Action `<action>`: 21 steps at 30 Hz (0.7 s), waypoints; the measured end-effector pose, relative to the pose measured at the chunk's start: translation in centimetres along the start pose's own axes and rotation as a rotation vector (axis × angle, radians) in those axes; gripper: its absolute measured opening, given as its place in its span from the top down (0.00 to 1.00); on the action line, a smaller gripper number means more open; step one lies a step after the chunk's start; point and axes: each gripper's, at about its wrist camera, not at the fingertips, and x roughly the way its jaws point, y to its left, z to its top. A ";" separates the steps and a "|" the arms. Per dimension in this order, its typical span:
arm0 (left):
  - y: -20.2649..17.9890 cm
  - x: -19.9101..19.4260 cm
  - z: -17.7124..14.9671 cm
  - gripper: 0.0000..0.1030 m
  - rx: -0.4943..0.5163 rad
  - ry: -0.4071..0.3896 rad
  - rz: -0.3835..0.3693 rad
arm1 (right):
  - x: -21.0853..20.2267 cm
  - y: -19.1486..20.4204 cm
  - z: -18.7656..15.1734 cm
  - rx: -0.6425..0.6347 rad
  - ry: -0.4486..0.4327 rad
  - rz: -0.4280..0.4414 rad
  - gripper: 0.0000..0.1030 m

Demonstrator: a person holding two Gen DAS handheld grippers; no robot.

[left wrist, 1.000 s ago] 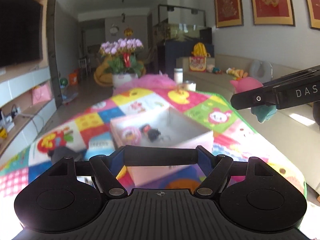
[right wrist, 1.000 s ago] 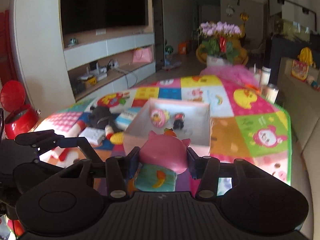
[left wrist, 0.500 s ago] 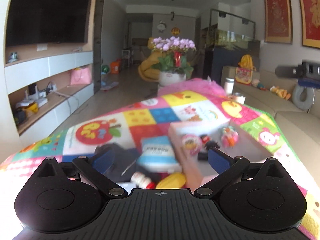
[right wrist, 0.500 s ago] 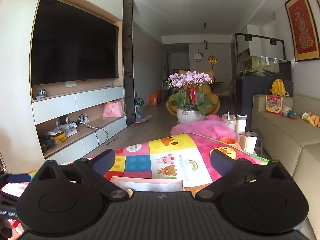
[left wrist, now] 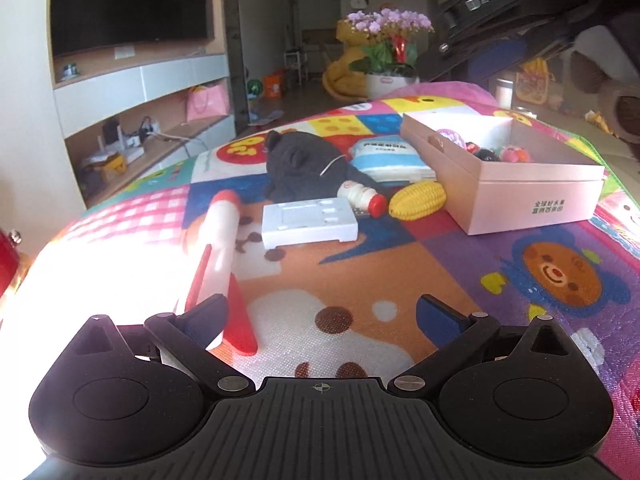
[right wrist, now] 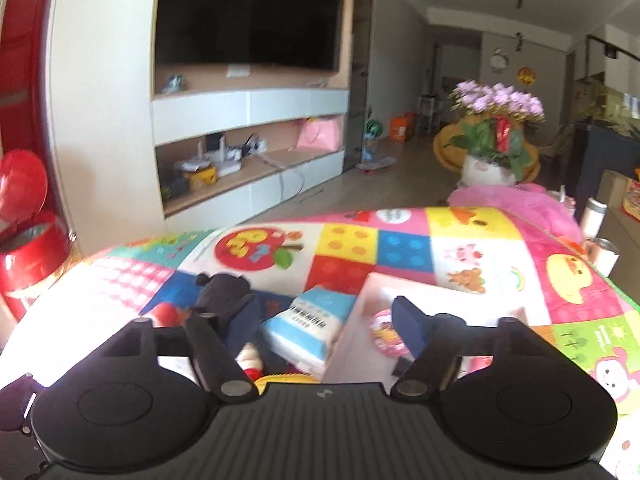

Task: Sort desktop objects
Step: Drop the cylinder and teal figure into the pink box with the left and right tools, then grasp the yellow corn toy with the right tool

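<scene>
Just ahead of the left gripper [left wrist: 322,314], jaws spread wide & empty, lies a red-and-white tube [left wrist: 218,248], its near end by the left finger, so prob. the next pick. Further ahead: white tray [left wrist: 308,222], small bottle [left wrist: 362,199], toy corn [left wrist: 418,201], black plush [left wrist: 300,164], tissue pack [left wrist: 386,159], all loose on the mat [left wrist: 400,280]. Pink box [left wrist: 520,196] sits ahead-right w/ small toys inside, likely the sorting bin. Right gripper [right wrist: 322,322], also spread & empty, hangs over the box's left wall & the tissue pack. Tray & bottle crowd the corn; nothing blocks the tube.
</scene>
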 end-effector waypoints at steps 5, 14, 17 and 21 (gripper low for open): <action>-0.1 0.3 -0.1 0.00 -0.005 0.007 0.013 | 7.7 1.8 2.9 0.102 0.182 0.013 0.42; 0.8 0.5 -0.2 0.01 -0.076 0.024 0.026 | 22.0 3.8 4.5 -0.076 0.346 -0.241 0.64; 0.9 0.4 -0.2 0.01 -0.080 0.022 0.014 | 24.3 4.0 3.6 -0.160 0.411 -0.284 0.64; 1.1 0.4 -0.2 0.01 -0.093 0.024 -0.001 | 23.3 3.2 3.2 -0.051 0.501 -0.197 0.64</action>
